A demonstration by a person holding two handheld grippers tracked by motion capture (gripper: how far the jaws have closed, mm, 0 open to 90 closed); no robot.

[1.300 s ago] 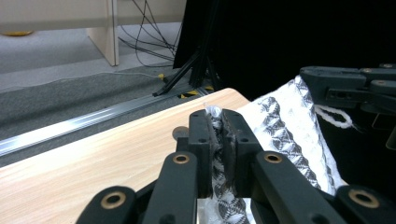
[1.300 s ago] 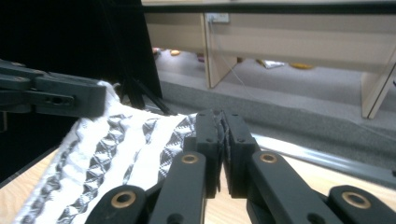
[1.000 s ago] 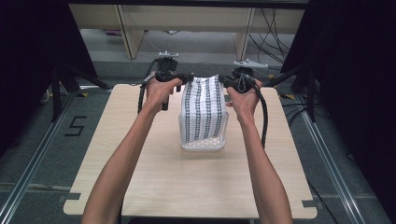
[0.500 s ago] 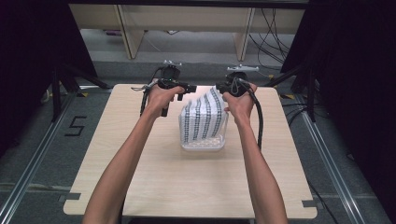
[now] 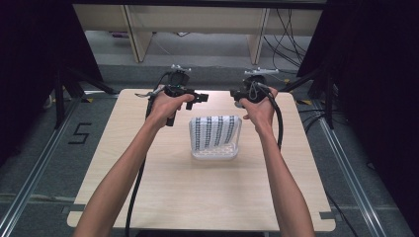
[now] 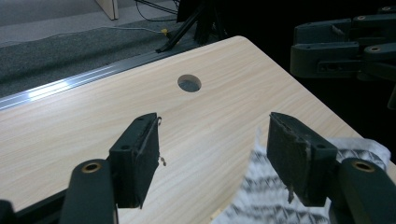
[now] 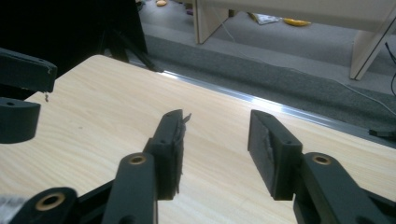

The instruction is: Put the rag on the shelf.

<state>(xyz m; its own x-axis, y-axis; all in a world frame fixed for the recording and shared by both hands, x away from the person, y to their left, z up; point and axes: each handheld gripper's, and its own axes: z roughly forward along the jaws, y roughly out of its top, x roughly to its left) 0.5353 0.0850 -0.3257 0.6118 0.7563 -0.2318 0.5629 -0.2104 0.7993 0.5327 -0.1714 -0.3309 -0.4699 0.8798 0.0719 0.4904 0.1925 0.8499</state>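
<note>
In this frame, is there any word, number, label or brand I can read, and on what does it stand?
"5": a dark figure marked on the grey floor left of the table, at.
The patterned cloth draped over the clear tray carries rows of small dark marks, a pattern rather than letters, too small to read.
Nothing legible on the left gripper or the right gripper.

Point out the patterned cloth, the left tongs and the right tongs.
patterned cloth [image 5: 216, 131], high view, middle of its striped face.
left tongs [image 6: 212, 156], left gripper view, gap between its open tips.
right tongs [image 7: 215, 149], right gripper view, gap between its open tips.
</note>
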